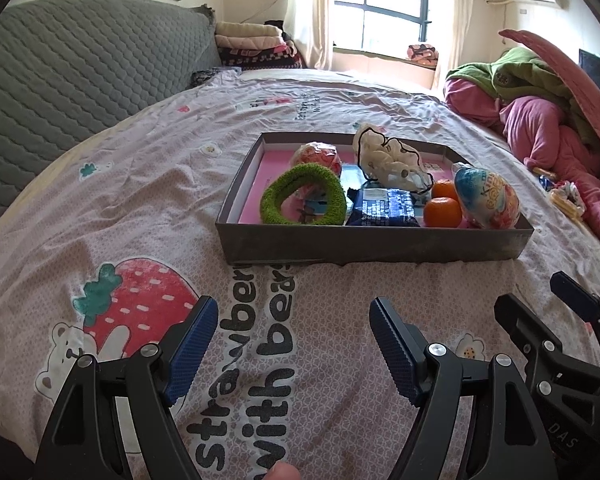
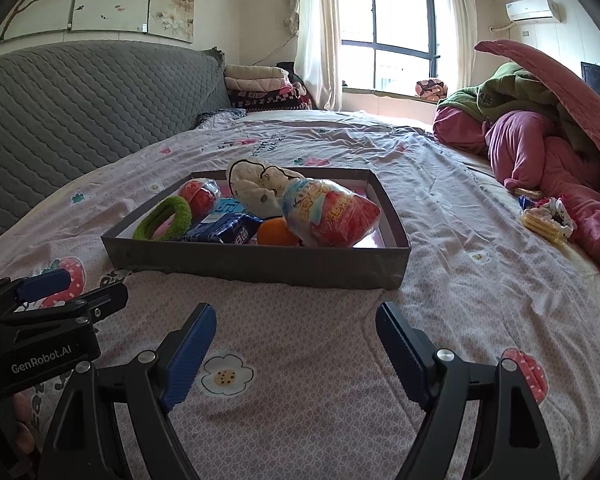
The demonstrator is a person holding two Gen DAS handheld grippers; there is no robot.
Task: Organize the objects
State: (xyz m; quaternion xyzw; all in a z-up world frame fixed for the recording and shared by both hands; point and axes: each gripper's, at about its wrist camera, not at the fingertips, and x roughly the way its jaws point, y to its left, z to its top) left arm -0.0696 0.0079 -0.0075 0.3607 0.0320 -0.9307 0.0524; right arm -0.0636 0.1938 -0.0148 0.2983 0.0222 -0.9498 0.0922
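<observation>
A shallow grey box with a pink floor sits on the bed. It holds a green fuzzy hair band, a blue packet, two oranges, a white soft toy, a big wrapped egg and a smaller red wrapped egg. My left gripper hovers open over the sheet in front of the box, holding nothing. My right gripper is likewise open and empty, just to its right.
A strawberry-print sheet covers the bed. A pile of pink and green bedding lies at the right, with a yellow packet and a small scrunchie beside it. A grey quilted headboard stands at the left, folded blankets behind.
</observation>
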